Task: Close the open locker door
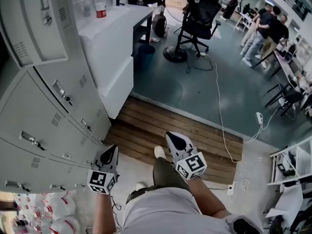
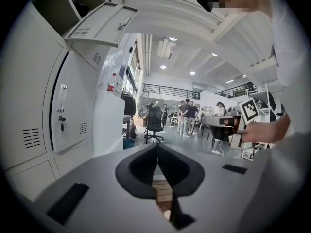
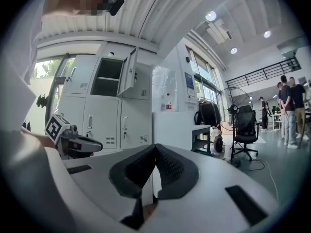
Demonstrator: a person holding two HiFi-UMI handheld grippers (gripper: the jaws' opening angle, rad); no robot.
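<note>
A bank of grey lockers (image 1: 53,106) fills the left of the head view. One upper door (image 1: 34,23) stands swung out from it. In the right gripper view this open door (image 3: 129,72) hangs beside its dark compartment (image 3: 108,76); in the left gripper view the door (image 2: 97,25) juts out overhead. My left gripper (image 1: 109,155) is shut and empty, close to the lower lockers. My right gripper (image 1: 176,141) is shut and empty too, further from them. Both sit well below the open door and touch nothing.
A white table (image 1: 117,28) with a red-capped bottle (image 1: 100,3) stands beside the lockers. Past a wooden platform (image 1: 165,126) are an office chair (image 1: 200,13), a white floor cable (image 1: 219,106) and standing people (image 1: 265,28). Packs of water bottles (image 1: 44,213) lie bottom left.
</note>
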